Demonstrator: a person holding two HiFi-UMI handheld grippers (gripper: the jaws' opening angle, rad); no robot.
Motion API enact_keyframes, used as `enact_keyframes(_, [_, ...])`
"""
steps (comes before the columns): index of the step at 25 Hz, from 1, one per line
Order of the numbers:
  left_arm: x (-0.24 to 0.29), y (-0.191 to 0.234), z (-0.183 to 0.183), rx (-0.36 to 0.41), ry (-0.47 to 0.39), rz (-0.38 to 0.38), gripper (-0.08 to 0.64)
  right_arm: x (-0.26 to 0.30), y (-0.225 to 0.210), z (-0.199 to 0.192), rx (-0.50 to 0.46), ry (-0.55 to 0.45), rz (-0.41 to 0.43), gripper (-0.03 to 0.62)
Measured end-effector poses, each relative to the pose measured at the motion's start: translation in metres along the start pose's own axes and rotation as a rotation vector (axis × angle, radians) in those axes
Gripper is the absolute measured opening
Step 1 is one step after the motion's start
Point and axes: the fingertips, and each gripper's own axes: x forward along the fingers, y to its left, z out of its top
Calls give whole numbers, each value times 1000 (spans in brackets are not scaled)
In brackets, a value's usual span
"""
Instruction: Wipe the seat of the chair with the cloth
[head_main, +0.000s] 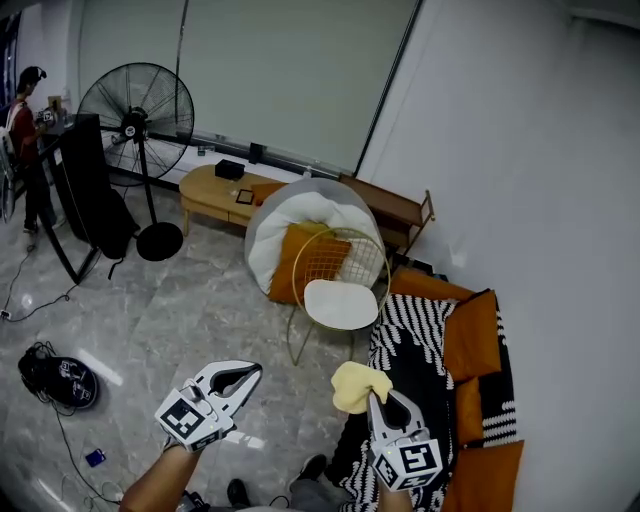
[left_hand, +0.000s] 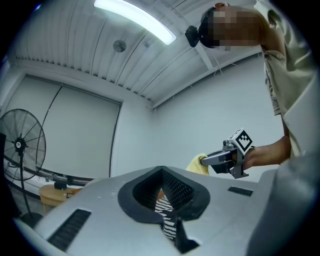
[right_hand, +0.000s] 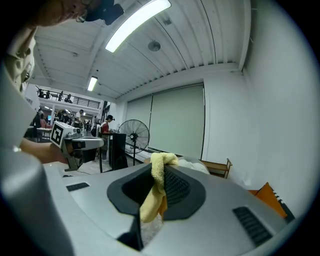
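Observation:
A gold wire chair (head_main: 340, 262) with a white seat pad (head_main: 341, 303) and an orange cushion stands ahead on the tiled floor. My right gripper (head_main: 379, 399) is shut on a yellow cloth (head_main: 357, 384), which bunches above the jaw tips; in the right gripper view the cloth (right_hand: 156, 186) hangs pinched between the jaws. My left gripper (head_main: 248, 372) is held to its left, jaws shut with nothing between them. In the left gripper view the right gripper (left_hand: 204, 160) with the cloth (left_hand: 196, 164) shows to the right. Both grippers are well short of the chair.
A standing fan (head_main: 137, 110) and a low wooden table (head_main: 212, 190) are behind the chair at left. A sofa with a black-and-white throw (head_main: 412, 340) and orange cushions (head_main: 473, 335) lies at right. Cables and a round device (head_main: 62, 381) lie on the floor at left. A person (head_main: 24, 130) stands far left.

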Motion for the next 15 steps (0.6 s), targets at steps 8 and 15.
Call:
enact_keyframes(8, [96, 6, -9, 46, 48, 59, 14, 54, -89, -9, 37, -14, 76, 63])
enact_keyframes(15, [183, -3, -3, 55, 15, 70, 14, 91, -169, -18, 58, -13, 140, 63])
